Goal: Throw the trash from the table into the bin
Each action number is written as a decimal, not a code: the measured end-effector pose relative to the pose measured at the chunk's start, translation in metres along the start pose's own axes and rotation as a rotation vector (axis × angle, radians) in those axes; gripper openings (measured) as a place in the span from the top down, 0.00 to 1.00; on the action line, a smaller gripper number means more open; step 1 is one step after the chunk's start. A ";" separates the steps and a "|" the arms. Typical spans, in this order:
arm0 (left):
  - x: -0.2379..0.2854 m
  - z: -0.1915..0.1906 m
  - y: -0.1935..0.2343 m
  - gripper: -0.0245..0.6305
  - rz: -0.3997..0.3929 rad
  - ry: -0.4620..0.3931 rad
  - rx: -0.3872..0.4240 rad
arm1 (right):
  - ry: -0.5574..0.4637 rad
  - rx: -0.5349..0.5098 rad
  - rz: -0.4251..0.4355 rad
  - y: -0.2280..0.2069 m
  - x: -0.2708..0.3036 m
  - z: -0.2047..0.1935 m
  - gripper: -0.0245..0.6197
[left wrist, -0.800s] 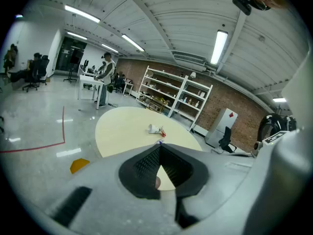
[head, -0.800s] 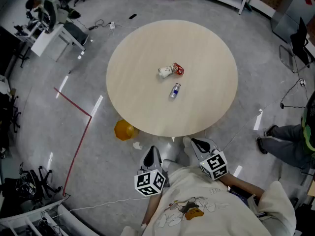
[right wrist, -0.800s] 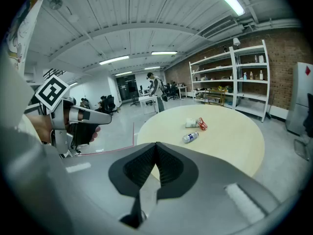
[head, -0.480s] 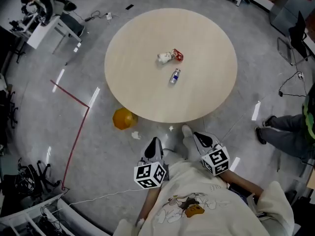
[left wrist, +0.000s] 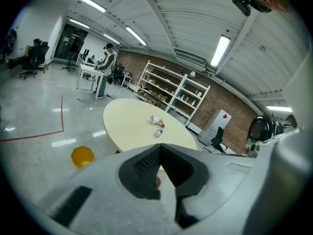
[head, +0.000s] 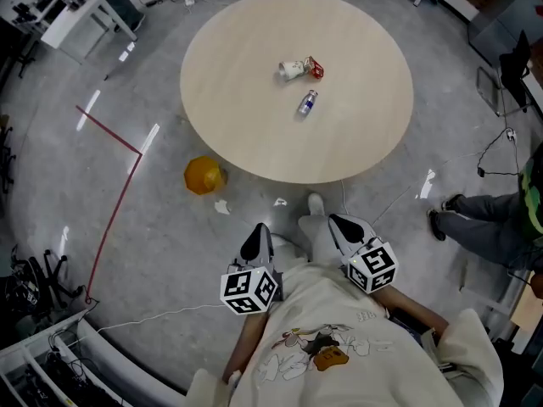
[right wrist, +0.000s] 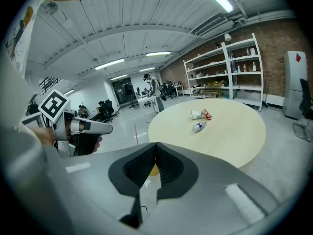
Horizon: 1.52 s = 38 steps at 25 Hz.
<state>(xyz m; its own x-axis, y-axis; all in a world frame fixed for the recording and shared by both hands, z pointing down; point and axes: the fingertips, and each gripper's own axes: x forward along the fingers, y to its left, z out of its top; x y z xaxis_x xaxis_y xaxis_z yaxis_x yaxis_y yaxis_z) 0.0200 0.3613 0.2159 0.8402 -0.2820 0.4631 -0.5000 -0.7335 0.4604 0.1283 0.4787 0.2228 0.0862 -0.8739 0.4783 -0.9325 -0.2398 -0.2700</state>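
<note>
The round pale table (head: 254, 117) carries a crumpled white cup (head: 291, 69), a red wrapper (head: 315, 68) and a small can (head: 307, 102) lying on its side. On the floor by the table's near-left edge stands a yellow bin (head: 203, 175). My left gripper (head: 260, 231) and right gripper (head: 338, 224) hang close to my body, short of the table, both shut and empty. The left gripper view shows the shut left gripper (left wrist: 159, 149) with the can (left wrist: 158, 132) and bin (left wrist: 82, 155) far ahead. From the right gripper (right wrist: 155, 146) the can (right wrist: 198, 126) lies well beyond.
A white paper scrap (head: 222, 207) lies on the floor near the bin. Red tape (head: 114, 189) marks the floor at left. A seated person's legs (head: 479, 236) and a chair (head: 517, 62) are at right, and a desk (head: 72, 19) stands at far left.
The table, trash and bin have slid up in the head view, so they look farther off. Both grippers stay shut near my body.
</note>
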 end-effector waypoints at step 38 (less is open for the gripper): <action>0.173 0.103 -0.031 0.96 0.346 -0.137 -0.216 | 0.105 -0.229 0.315 -0.227 0.171 0.141 0.91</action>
<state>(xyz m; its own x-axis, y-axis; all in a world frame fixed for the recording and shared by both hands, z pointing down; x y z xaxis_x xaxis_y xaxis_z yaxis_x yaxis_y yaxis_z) 0.2023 0.2716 0.2037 0.6285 -0.5787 0.5197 -0.7772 -0.4396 0.4503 0.4038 0.3241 0.2474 -0.2417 -0.8386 0.4882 -0.9626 0.1438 -0.2295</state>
